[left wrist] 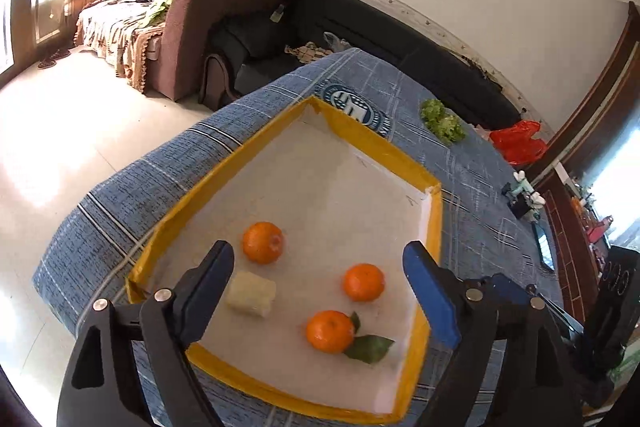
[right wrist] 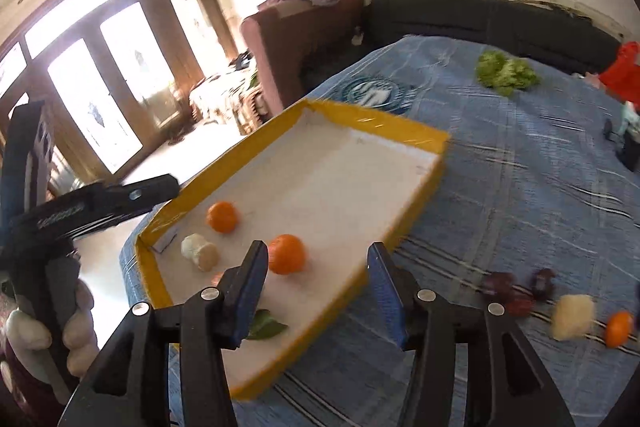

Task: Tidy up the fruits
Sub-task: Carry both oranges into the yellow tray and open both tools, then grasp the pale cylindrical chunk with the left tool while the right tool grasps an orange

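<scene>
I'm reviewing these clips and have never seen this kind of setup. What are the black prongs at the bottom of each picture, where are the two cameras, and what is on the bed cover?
There is no robot: a person holds a two-finger gripper in each hand, with a wide-angle camera on each looking along its fingers. One picture is from the left gripper, the other from the right gripper. Both are open and hold nothing. The gloved left hand shows in the right view.

On the blue checked cloth sits a yellow-rimmed tray with three oranges, including the leafy orange, and a pale chunk. Outside the tray lie lettuce, dark red fruits, another pale piece and one more small orange.
</scene>
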Tool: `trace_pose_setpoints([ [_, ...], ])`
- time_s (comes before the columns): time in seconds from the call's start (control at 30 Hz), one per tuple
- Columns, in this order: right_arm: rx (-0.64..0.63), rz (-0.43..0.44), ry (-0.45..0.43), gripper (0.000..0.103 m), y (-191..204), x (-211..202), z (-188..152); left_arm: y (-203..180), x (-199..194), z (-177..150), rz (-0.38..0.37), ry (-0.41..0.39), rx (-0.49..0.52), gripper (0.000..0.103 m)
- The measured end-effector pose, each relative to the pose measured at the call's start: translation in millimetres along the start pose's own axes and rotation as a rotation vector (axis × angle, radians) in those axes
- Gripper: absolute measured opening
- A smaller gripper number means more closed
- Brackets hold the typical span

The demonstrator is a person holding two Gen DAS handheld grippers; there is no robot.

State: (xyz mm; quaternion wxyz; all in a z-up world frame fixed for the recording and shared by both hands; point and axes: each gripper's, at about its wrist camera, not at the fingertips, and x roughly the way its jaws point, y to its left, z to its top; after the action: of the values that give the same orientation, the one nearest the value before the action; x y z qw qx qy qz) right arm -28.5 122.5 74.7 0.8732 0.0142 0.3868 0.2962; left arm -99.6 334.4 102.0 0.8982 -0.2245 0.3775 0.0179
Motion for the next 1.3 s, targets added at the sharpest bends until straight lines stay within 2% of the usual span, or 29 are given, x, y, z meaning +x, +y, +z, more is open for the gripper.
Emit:
trace_pose_setpoints([
  [0.2, 0.111, -0.149, -0.085, 0.058, -82.3, -79.4, -16.8, -59.3, -5.2, -28.0, -0.115, 0.036, 0.101, 0.087],
  [0.33, 0.204, -0.279, -0.137, 0.06, -145.6, -135.8, -40.0, -89.6, 2.0, -39.9, -0.128, 0.055, 0.167, 0.087],
  [0.47, 0.303, -0.326, -0.143, 0.06, -192.3, -162.1, -62.5, -114.4, 15.5, -52.3, -0.136, 0.094, 0.209, 0.087],
  [0.57, 0.339, -0.314, -0.139, 0.06, -206.5, -160.0, -70.2, -126.1, 23.5, -58.6, -0.137, 0.112, 0.232, 0.087],
  [0.73, 0.347, -0.261, -0.092, 0.06, -214.1, -130.2, -73.7, -153.0, 34.1, -70.8, -0.129, 0.112, 0.328, 0.087],
  [0.83, 0.345, -0.276, -0.067, 0.06, -219.0, -110.3, -74.4, -166.3, 41.7, -75.5, -0.128, 0.118, 0.364, 0.086],
  [0.93, 0.342, -0.307, -0.033, 0.06, -224.7, -90.2, -74.4, -185.4, 51.8, -83.8, -0.148, 0.127, 0.426, 0.081],
  [1.07, 0.333, -0.322, 0.008, 0.059, -231.1, -71.4, -76.2, -217.6, 68.9, -97.9, -0.171, 0.14, 0.538, 0.069],
  [1.1, 0.329, -0.321, 0.014, 0.057, -231.9, -68.6, -77.7, -223.9, 73.5, -100.4, -0.175, 0.144, 0.559, 0.067],
  [1.17, 0.327, -0.317, 0.024, 0.042, -232.8, -64.4, -78.4, -238.4, 84.6, -105.0, -0.189, 0.156, 0.591, 0.066],
  [1.2, 0.326, -0.322, 0.023, 0.039, -233.6, -64.2, -79.2, -246.8, 92.8, -106.8, -0.2, 0.167, 0.605, 0.066],
  [1.3, 0.336, -0.313, 0.016, 0.038, -236.0, -64.9, -80.2, -263.9, 109.1, -110.6, -0.205, 0.183, 0.637, 0.066],
])
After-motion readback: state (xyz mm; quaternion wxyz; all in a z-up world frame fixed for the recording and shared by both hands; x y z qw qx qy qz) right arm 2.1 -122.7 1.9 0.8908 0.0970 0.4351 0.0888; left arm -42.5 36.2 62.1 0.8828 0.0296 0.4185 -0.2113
